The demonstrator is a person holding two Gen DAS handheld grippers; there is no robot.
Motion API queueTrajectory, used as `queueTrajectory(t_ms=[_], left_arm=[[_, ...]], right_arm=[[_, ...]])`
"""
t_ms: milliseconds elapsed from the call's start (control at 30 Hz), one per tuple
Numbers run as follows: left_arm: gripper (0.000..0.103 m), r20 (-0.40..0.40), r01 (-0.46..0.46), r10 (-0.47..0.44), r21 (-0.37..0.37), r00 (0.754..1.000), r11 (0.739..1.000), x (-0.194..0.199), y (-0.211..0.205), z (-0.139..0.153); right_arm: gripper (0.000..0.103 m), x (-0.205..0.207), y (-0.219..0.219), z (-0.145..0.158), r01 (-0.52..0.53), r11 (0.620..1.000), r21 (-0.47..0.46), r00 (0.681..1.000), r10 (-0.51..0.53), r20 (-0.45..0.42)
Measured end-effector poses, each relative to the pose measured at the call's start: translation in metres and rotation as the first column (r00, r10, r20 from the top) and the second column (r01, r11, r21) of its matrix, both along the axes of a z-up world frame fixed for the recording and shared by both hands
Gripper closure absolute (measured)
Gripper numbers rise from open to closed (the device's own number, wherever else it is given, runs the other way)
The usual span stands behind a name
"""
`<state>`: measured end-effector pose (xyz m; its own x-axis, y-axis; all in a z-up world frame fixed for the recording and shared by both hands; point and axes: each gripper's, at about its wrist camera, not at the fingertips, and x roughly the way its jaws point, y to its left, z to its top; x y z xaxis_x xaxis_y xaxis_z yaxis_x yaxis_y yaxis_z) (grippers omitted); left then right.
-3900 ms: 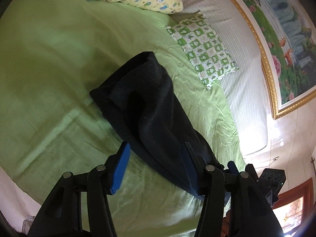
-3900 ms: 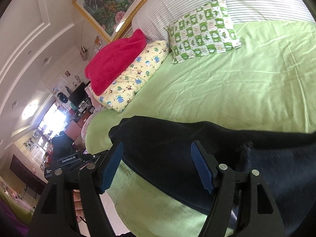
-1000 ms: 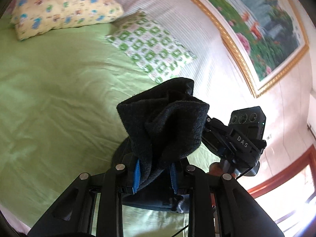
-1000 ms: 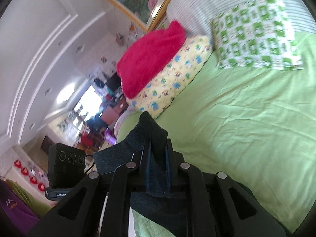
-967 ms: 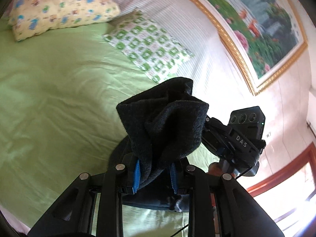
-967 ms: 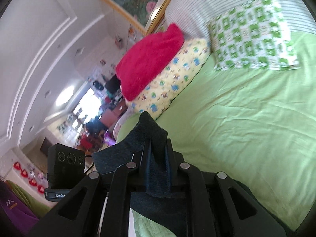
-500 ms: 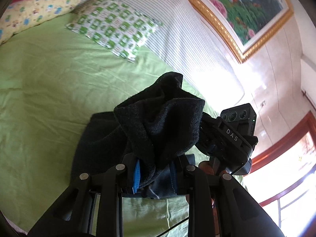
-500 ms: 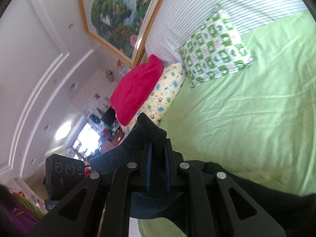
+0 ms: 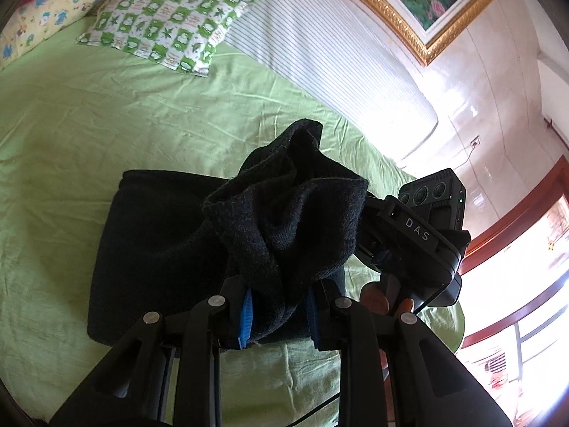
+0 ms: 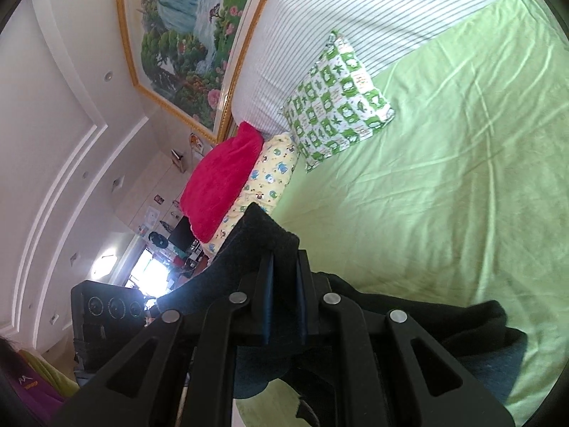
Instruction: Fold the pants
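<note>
Crowding bed (image 9: 106, 114) head: checked pillow (image 9: 167, 21), red cushion (image 10: 220, 185).

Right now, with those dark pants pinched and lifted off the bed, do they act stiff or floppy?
Likely floppy: the pants bunch and droop over the left hand-held gripper. Probably grippy rather than slippery, since the weave looks fuzzy. They seem fairly thick, so the fold lying on the green sheet may sit bulky.

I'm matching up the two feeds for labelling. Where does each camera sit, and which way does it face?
Left wrist: on the left gripper, looking down over the black fleece pants on the green bedsheet; the right gripper's camera body shows.
Right wrist: on the right gripper, facing nearly level toward the red pillow.
Shared: pants, sheet, green-checked pillow, each shut gripper clamping pants.
</note>
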<state>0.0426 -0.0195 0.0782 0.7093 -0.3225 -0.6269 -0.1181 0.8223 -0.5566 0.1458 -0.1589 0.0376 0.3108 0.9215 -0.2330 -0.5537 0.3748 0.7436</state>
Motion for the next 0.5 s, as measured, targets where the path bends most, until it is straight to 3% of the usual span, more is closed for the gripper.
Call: queueTrajectory(t_ms=[500], left_arm=[[0.079, -0.04, 0.067, -0.065, 0.058, 0.997, 0.996, 0.021, -0.028, -0.016]], right_arm=[[0.09, -0.001, -0.035, -0.024, 0.074, 0.997, 0.026, 0.996, -0.072, -0.056]])
